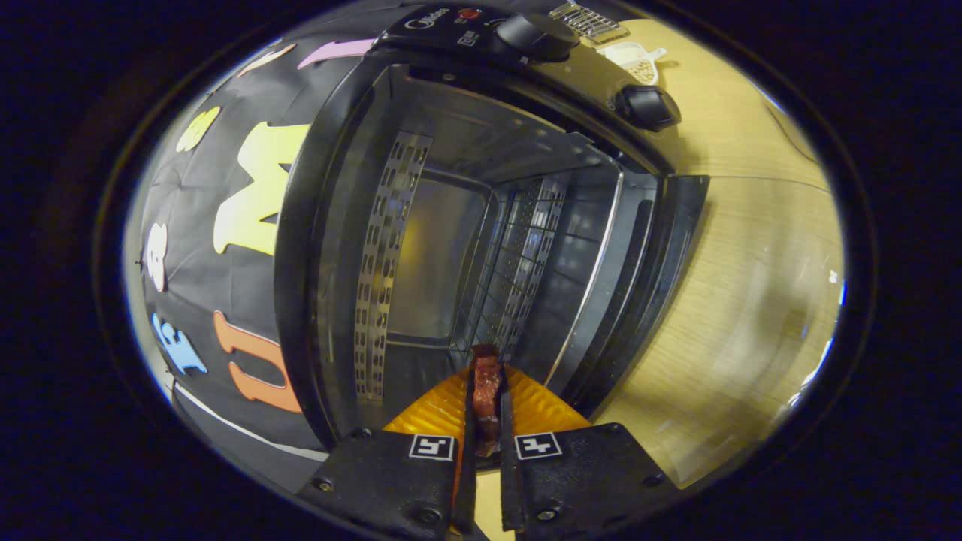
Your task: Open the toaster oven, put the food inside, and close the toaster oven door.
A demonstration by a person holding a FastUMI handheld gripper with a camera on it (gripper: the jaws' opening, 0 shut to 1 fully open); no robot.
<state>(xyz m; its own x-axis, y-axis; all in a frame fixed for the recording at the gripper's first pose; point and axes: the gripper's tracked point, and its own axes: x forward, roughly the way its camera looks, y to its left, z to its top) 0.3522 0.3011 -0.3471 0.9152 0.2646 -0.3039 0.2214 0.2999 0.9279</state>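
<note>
Gripper camera, rolled sideways: looks along fingers (518,406) close into open toaster oven (451,248) cavity at 12 o'clock; table (751,248) at 3 o'clock; distant items blurred, perhaps dishes.

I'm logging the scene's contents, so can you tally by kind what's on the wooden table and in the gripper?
Toaster oven, door open: 1
Food piece, pinched between the fingers of the gripper: 1
White dish beyond the oven: 1
Metal rack beyond the oven: 1
Total: 4
</note>
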